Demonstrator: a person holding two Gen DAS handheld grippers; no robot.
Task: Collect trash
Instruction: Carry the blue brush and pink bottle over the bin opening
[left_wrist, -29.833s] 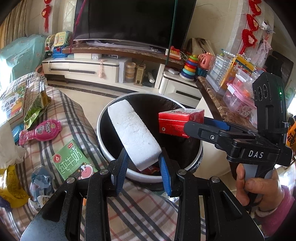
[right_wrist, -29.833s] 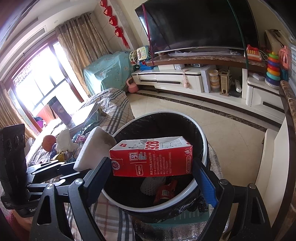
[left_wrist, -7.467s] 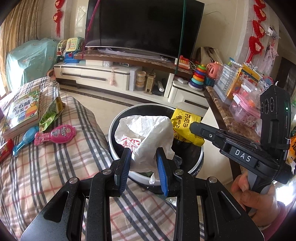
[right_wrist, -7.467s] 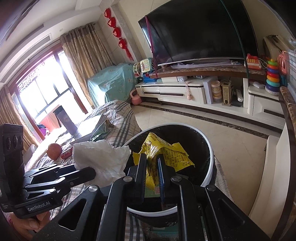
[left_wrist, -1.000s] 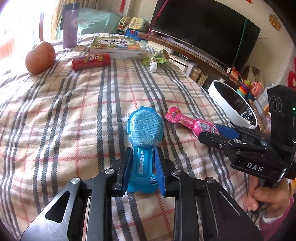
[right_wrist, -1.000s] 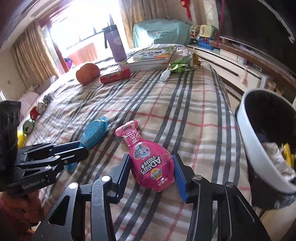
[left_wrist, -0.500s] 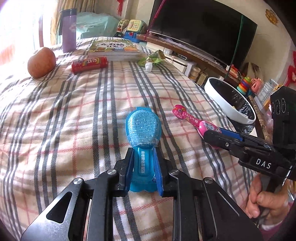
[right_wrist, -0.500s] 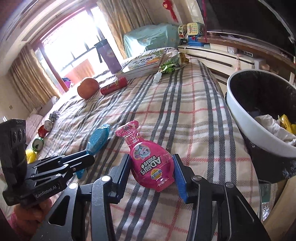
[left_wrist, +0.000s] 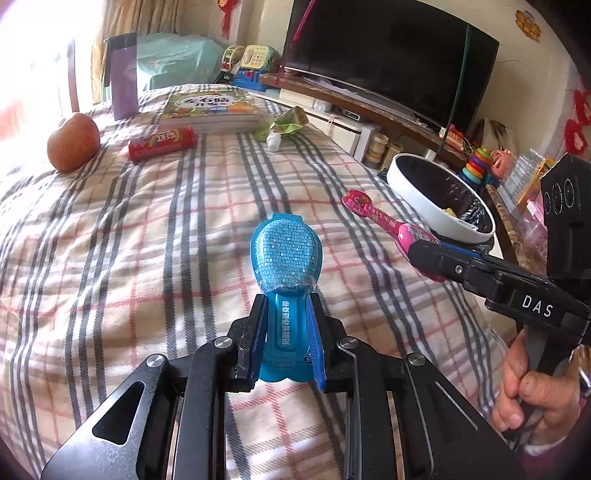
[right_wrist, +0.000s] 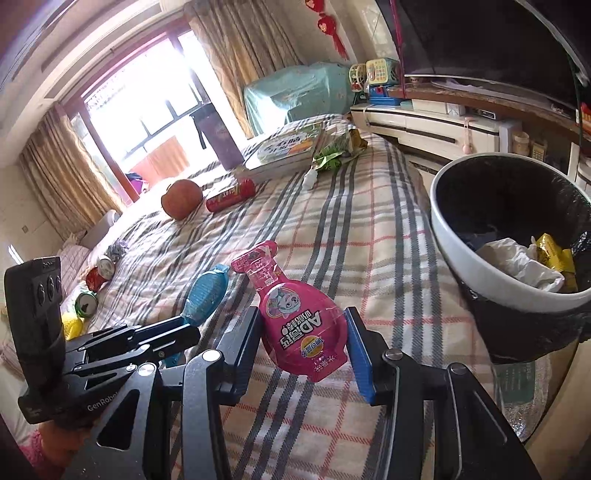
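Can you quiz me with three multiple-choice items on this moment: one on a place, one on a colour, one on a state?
1. Where does the round red-orange apple lie?
A. on the plaid blanket
B. in the bin
C. on the TV stand

2. What colour is the flat plastic pouch in the left tongs?
A. yellow
B. blue
C. green

3. What state are the right tongs in?
A. wide open, nothing between
B. shut on the pink bottle-shaped pouch
C. shut on a can

Answers: 1 A, it rests on the plaid blanket beside the red tube. 2 B, the pouch shows blue between the pads. 3 B, both pads press the pink bottle-shaped pouch.
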